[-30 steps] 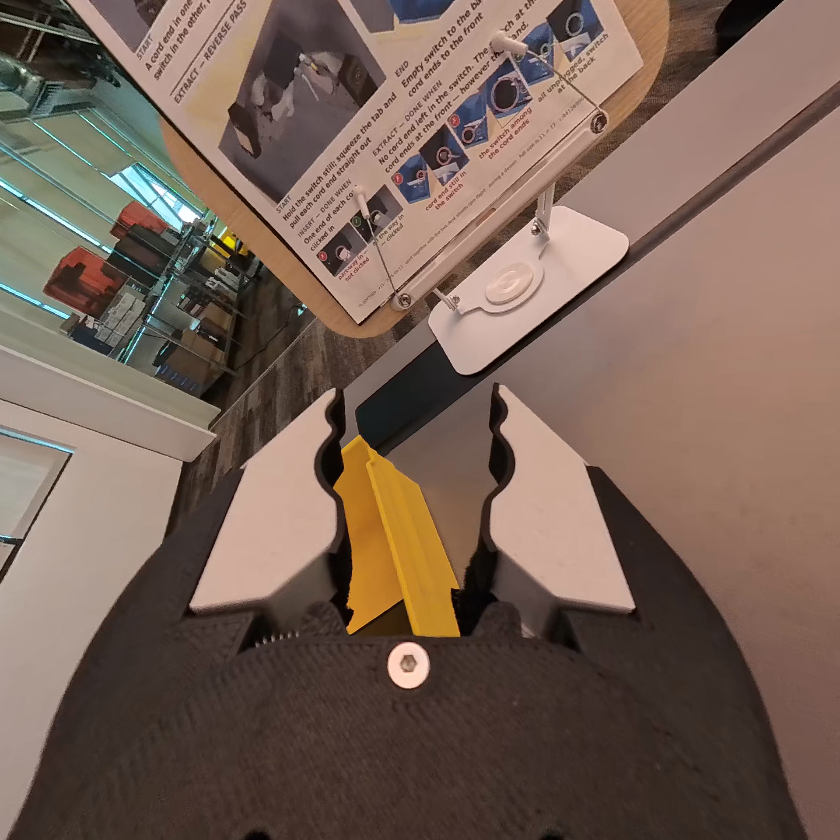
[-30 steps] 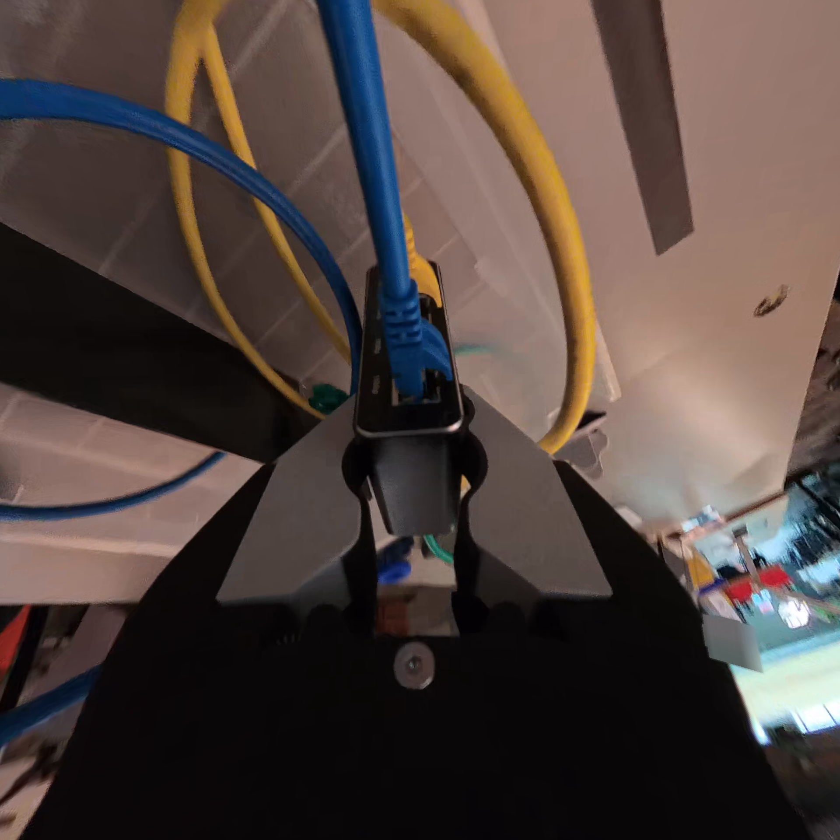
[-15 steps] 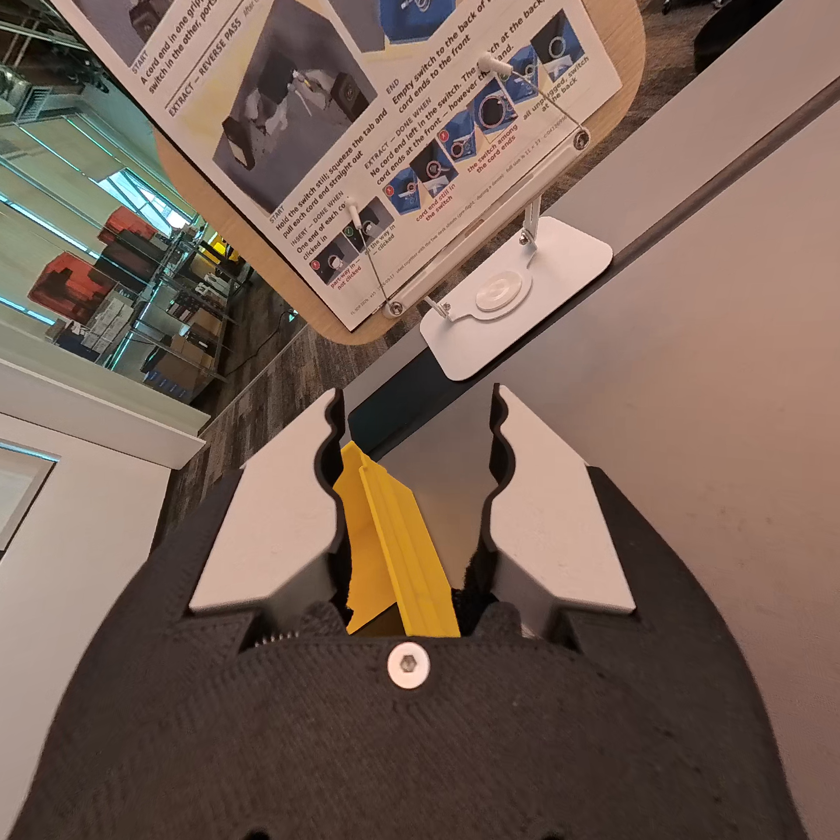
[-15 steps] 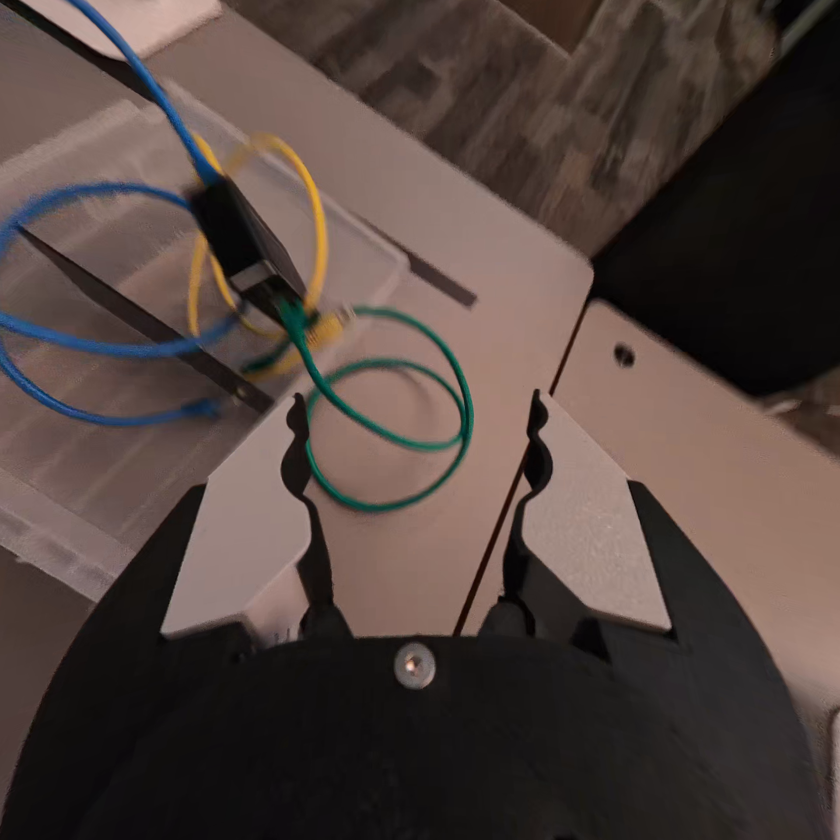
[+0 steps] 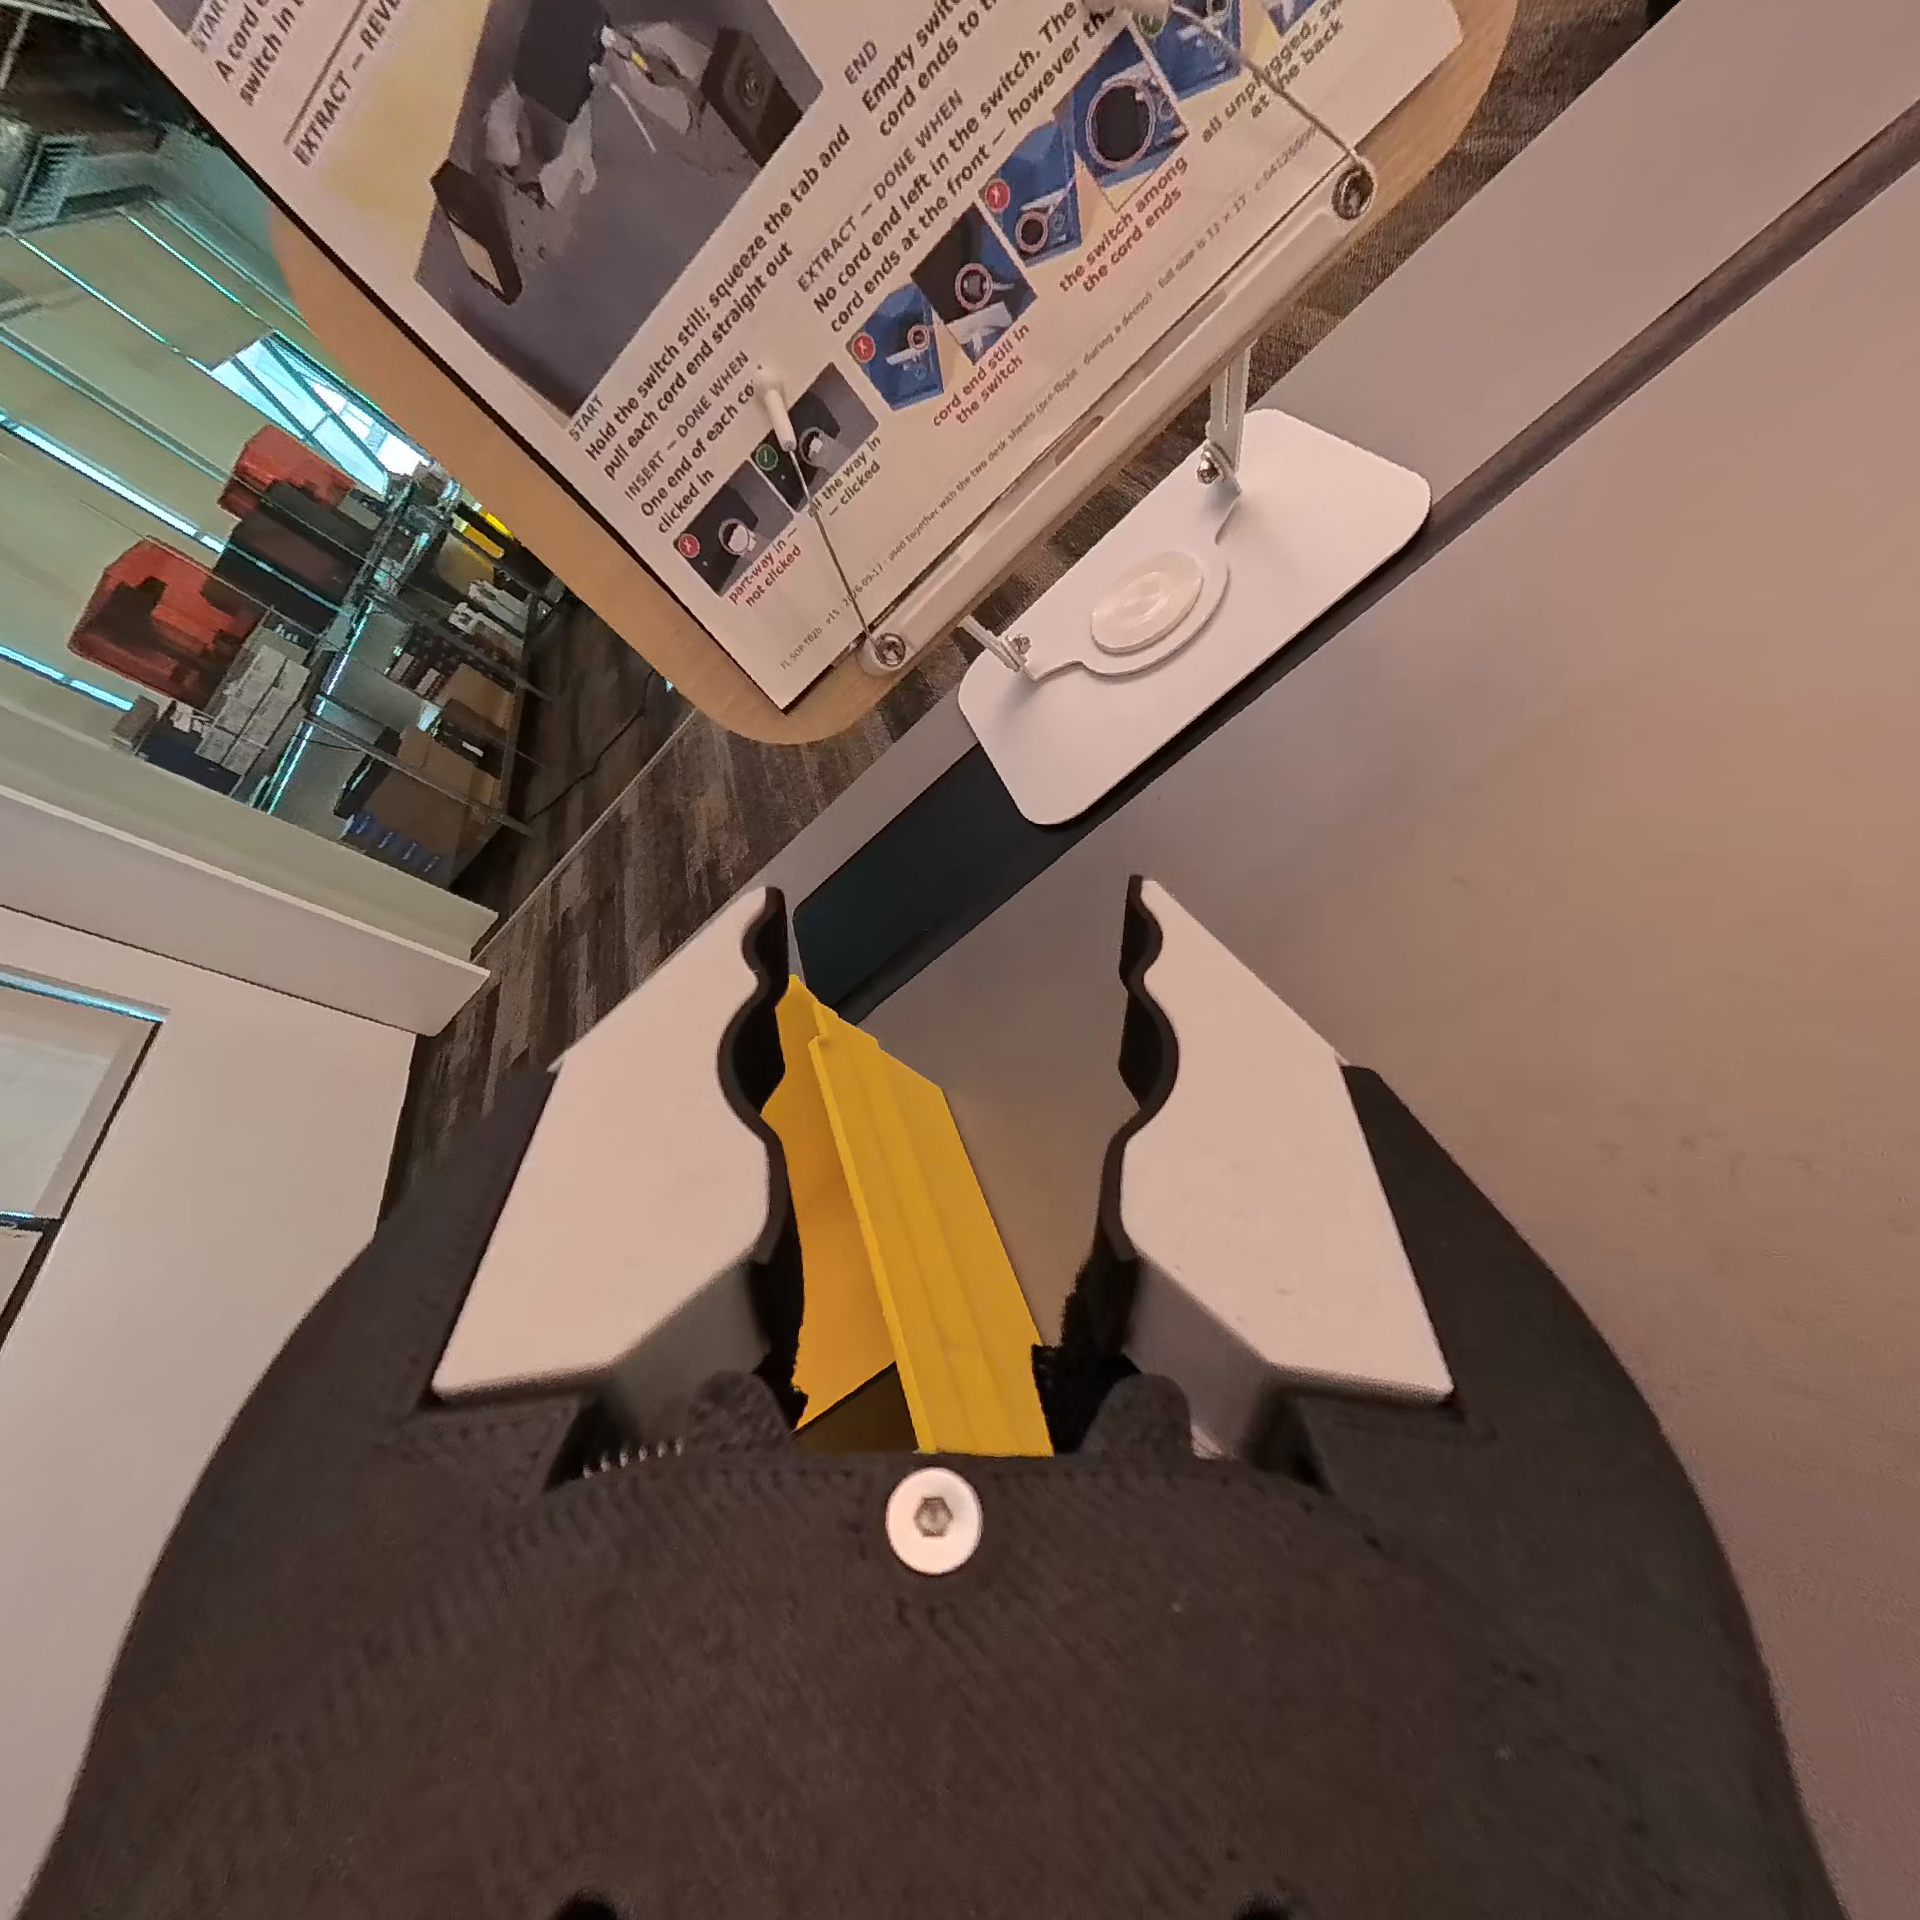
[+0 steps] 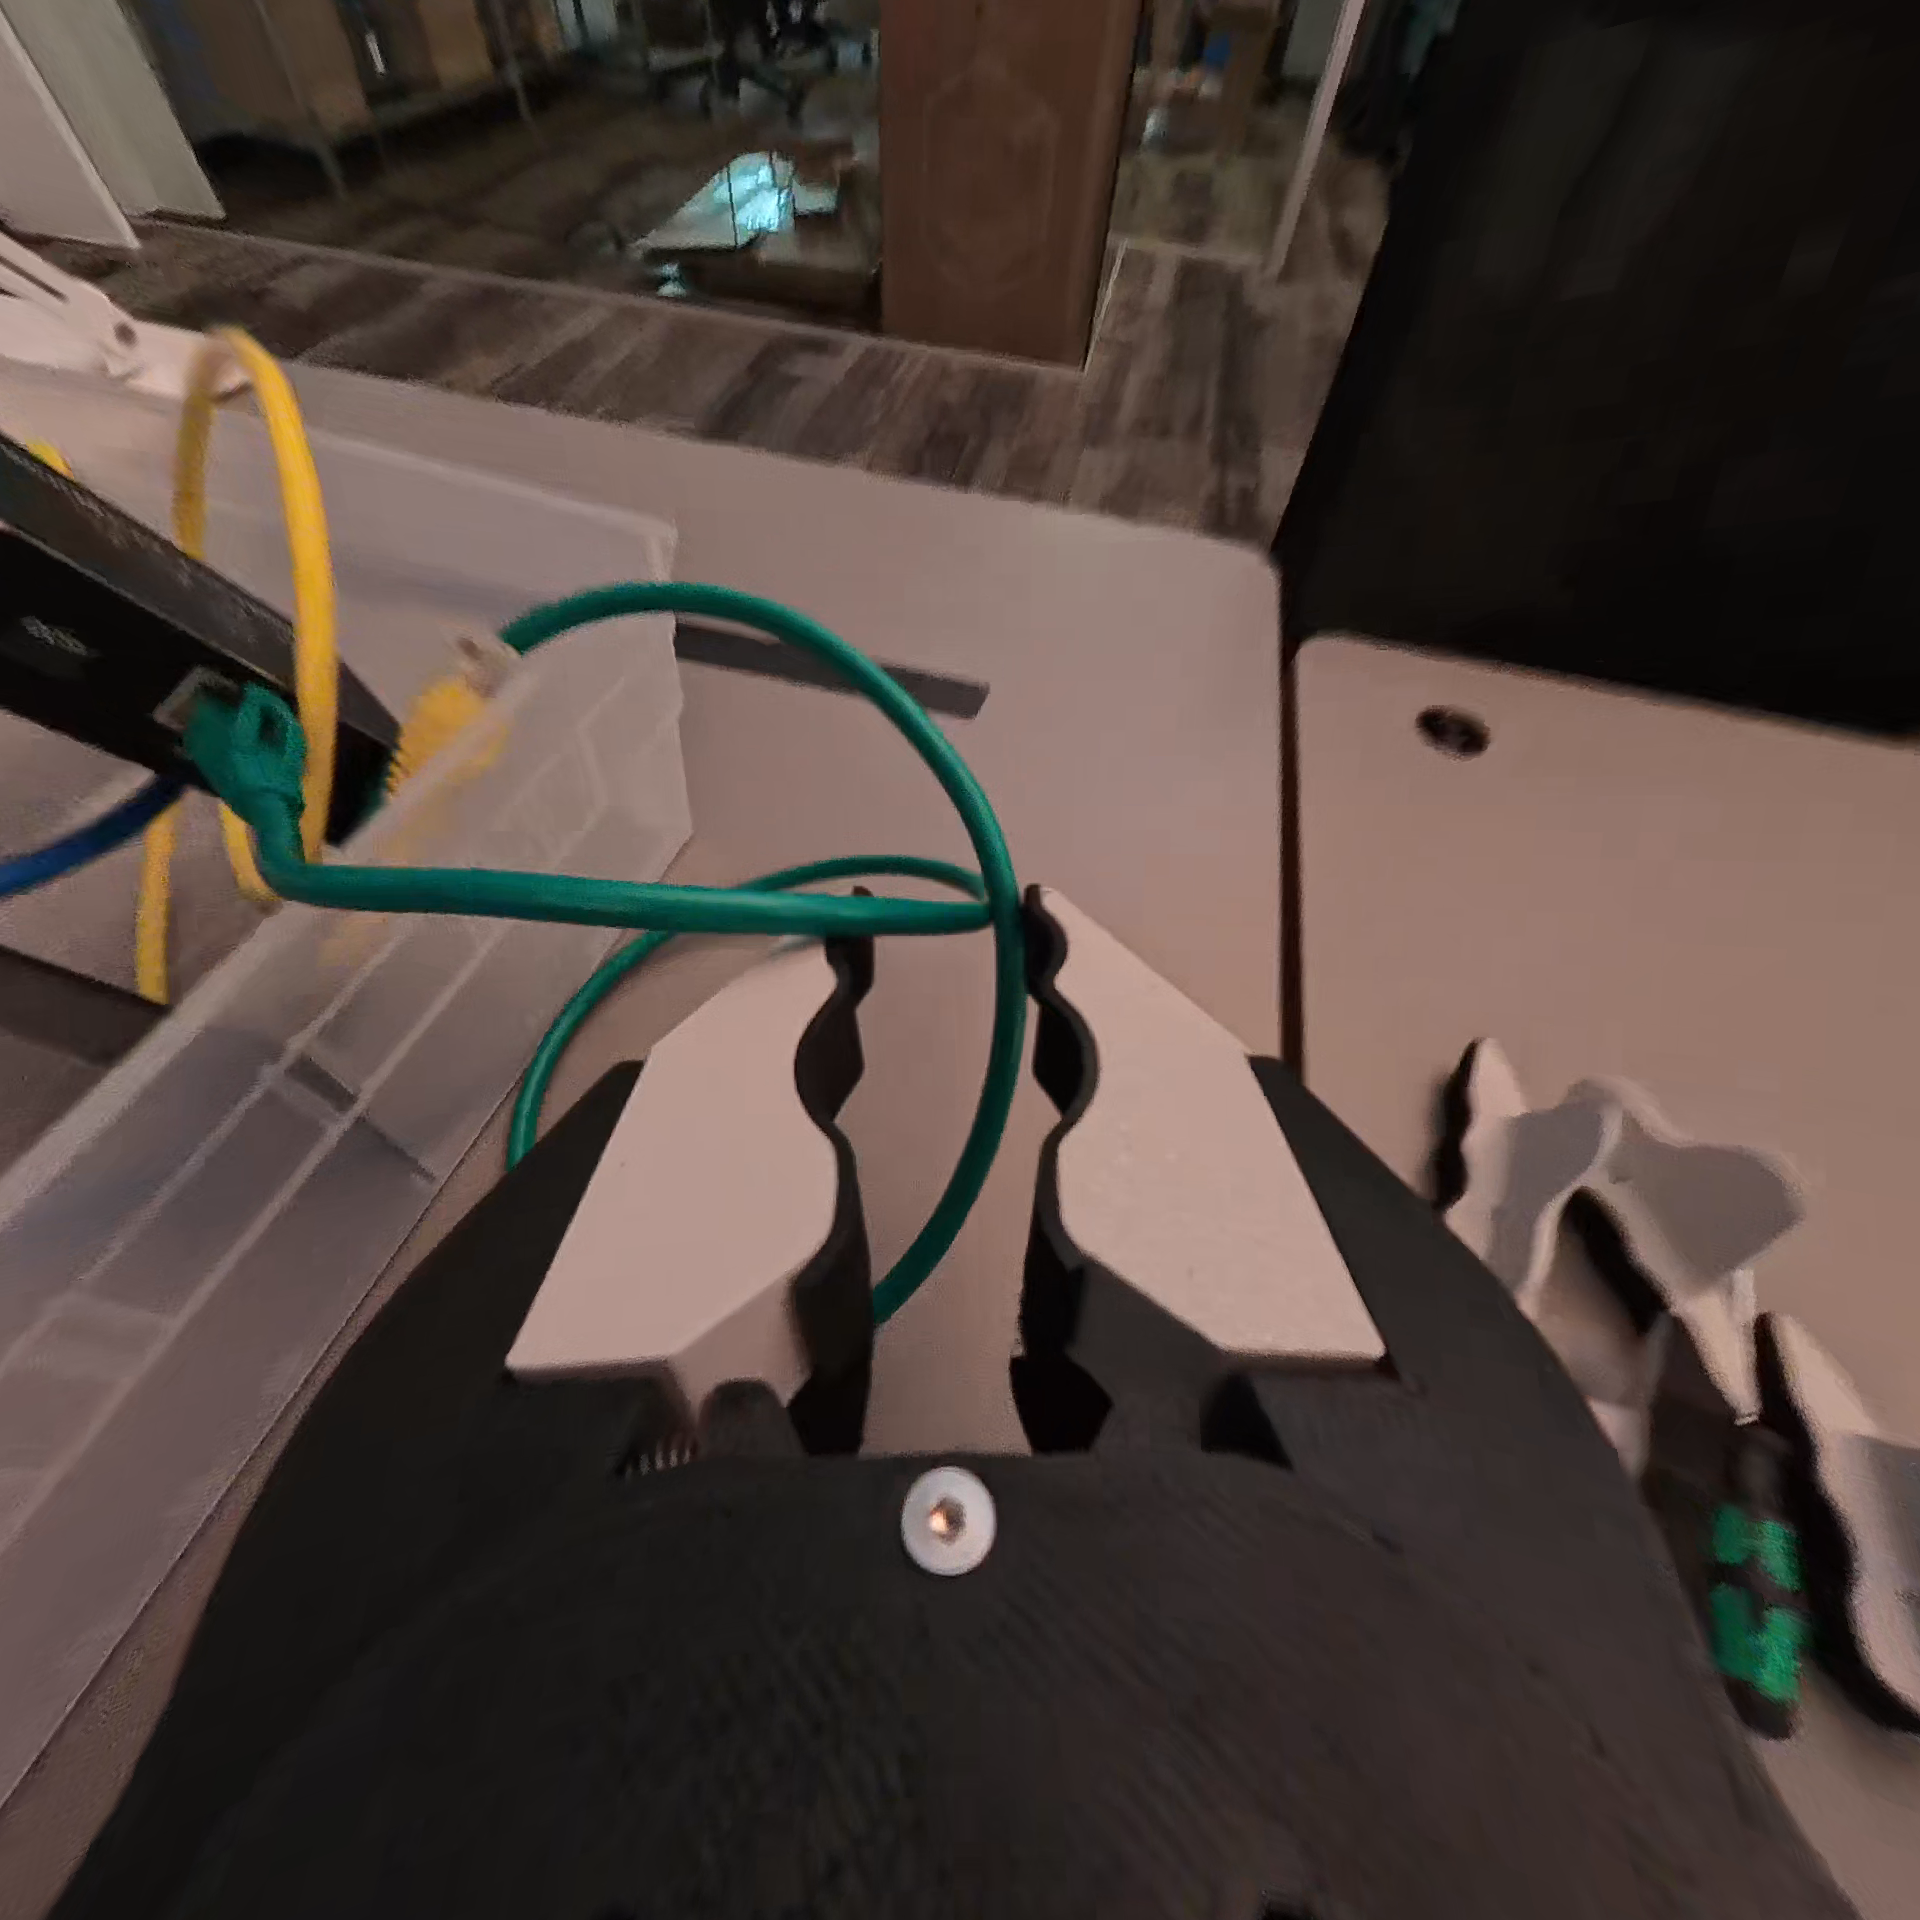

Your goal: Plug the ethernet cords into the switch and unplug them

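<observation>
In the right wrist view, the black switch (image 6: 125, 644) sits tilted at the left over a clear plastic bin (image 6: 260, 1143). A green cord (image 6: 623, 902) is plugged into its end by a green plug (image 6: 244, 743). The cord loops toward me and runs between the fingers of my right gripper (image 6: 945, 904), close to the right finger. The jaws stand a narrow gap apart, wider than the cord. A yellow cord (image 6: 301, 540) loops around the switch, with a loose yellow plug (image 6: 457, 696) beside it. A blue cord (image 6: 73, 862) shows below. My left gripper (image 5: 954, 894) is open over a yellow plastic piece (image 5: 904, 1226).
An instruction sheet (image 5: 831, 260) on a white stand (image 5: 1195, 623) stands at the far edge of the grey table (image 5: 1558, 1039). In the right wrist view, another gripper's grey fingers (image 6: 1621, 1174) lie at the right on the table (image 6: 1558, 883). There is about 65 cm between the tips of the two grippers.
My right gripper let go of the switch, pulled back, then moved in on the green cord's loop and its jaws narrowed. The left view has barely shifted.
</observation>
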A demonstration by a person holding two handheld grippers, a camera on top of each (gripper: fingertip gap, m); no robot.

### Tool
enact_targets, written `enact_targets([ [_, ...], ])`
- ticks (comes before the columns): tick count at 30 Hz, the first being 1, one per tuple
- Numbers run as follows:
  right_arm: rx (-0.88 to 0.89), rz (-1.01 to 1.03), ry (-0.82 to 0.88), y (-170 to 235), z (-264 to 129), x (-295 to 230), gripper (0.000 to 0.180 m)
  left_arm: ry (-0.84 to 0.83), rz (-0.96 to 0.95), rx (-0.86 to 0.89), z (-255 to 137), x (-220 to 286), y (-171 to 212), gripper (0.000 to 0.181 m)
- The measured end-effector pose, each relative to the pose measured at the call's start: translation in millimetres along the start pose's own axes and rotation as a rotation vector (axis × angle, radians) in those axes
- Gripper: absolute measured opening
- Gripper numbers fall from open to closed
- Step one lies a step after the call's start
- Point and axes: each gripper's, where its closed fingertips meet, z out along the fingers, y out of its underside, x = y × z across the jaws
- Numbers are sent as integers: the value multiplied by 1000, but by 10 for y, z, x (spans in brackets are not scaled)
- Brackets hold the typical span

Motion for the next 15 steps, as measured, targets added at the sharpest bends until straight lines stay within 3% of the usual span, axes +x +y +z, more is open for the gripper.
enact_targets([
  [4,58,-166,15,-667,-193,-164,9,-2,1,-2,22,-6,5,64],
  [7,17,-364,-11,-1157,-267,-550,9,-5,1,1,19,-13,-2,64],
  [11,-269,-737,-7,-1318,-189,-1037,9,-1,7,0,15,10,-5,64],
  [15,-417,-860,-40,-1490,-28,-1463,9,6,24,-1,17,52,-16,64],
])
